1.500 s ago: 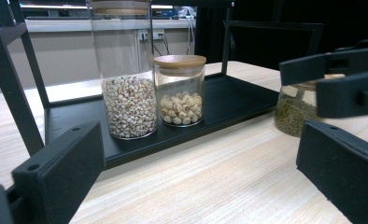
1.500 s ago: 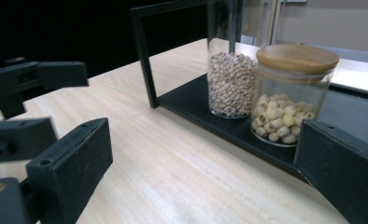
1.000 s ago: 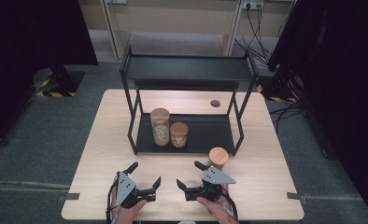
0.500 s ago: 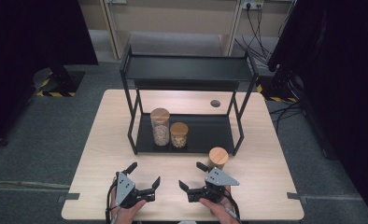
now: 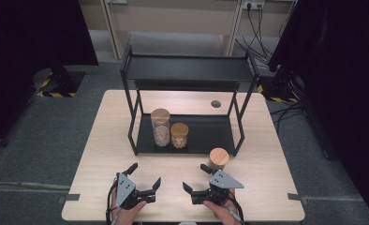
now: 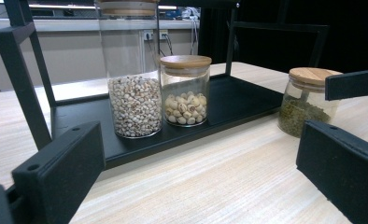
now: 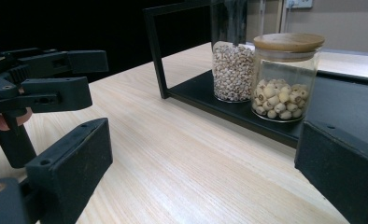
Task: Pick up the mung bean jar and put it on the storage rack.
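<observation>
Where it stands, wooden-lidded jar holds green beans.

Even overhead light, soft shadows, dark bg, slight blur.

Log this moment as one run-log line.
left gripper: open, empty | right gripper: open, empty | green-bean jar: on table, outside shelf | shelf tray: two jars
</observation>
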Demonstrator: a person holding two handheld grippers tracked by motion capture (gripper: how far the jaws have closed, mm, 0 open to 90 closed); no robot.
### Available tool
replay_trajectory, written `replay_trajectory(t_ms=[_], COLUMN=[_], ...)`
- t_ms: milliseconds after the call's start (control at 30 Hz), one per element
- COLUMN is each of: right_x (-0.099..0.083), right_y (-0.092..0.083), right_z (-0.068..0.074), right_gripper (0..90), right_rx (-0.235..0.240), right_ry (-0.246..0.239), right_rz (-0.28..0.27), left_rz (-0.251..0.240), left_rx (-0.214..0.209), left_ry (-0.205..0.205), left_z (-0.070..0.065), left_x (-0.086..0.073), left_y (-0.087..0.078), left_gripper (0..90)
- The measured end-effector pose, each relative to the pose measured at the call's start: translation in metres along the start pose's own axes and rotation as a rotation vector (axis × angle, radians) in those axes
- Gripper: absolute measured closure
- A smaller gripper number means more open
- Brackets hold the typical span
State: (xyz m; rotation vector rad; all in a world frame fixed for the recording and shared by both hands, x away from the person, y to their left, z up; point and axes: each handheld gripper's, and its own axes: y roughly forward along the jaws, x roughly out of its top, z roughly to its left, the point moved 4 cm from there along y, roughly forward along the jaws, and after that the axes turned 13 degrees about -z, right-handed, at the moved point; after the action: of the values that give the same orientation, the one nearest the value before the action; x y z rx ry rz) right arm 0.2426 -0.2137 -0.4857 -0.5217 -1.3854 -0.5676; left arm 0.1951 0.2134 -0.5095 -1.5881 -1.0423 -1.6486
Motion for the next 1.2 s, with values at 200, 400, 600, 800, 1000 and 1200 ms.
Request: replay_trajectory(t_ms=[200,400,600,800,1000,1200], right_x=[-0.001,-0.001,-0.001,-0.003,-0.003,-0.005], right_y=[-0.01,-0.023,-0.036,-0.048,-0.051,-0.05], right_z=[0.0,-0.001,-0.003,-0.006,-0.015,-0.02], right_gripper=[4.4,4.4,4.4,4.3,4.3,4.3], right_rx=[-0.021,-0.041,-0.077,-0.146,-0.196,-0.233], right_ry=[0.008,0.007,-0.001,-0.032,-0.035,-0.048], right_rz=[-0.003,-0.018,-0.037,-0.033,-0.031,-0.026], left_rz=[-0.004,-0.002,-0.004,-0.005,-0.003,-0.003], left_rx=[-0.001,-0.004,-0.005,-0.006,-0.007,-0.009], left_ry=[0.005,0.011,0.01,0.009,0.01,0.01], left_z=[0.0,-0.001,-0.001,-0.001,-0.001,-0.001], left_x=[0.0,0.001,0.001,0.001,0.001,0.0], left_y=[0.0,-0.001,-0.001,-0.001,0.0,0.0], left_gripper=[0.5,0.5,0.5,0.5,0.5,0.5])
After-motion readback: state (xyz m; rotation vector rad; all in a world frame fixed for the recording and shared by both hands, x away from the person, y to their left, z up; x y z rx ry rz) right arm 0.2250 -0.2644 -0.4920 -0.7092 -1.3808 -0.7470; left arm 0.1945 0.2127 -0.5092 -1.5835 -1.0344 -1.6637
